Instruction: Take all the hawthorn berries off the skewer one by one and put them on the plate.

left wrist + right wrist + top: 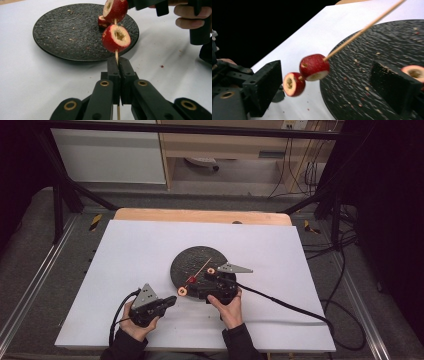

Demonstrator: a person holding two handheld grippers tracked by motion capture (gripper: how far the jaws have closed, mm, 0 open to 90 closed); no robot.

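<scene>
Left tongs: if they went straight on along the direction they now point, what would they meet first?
Probably the nearer red fruit piece on the skewer that the left tongs clamp; beyond it the second fruit piece.

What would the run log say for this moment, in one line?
left gripper: shut on skewer | skewer: two red fruits | right gripper: open beside them | plate: one fruit

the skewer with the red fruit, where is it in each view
High view: the skewer slants across the near edge of the black plate, centre of the picture.
Left gripper view: it rises from the shut left gripper at centre, up through two red fruit pieces.
Right gripper view: it runs from the top right corner down to the fruit at centre-left.
Shared landmark: the black plate.
</scene>
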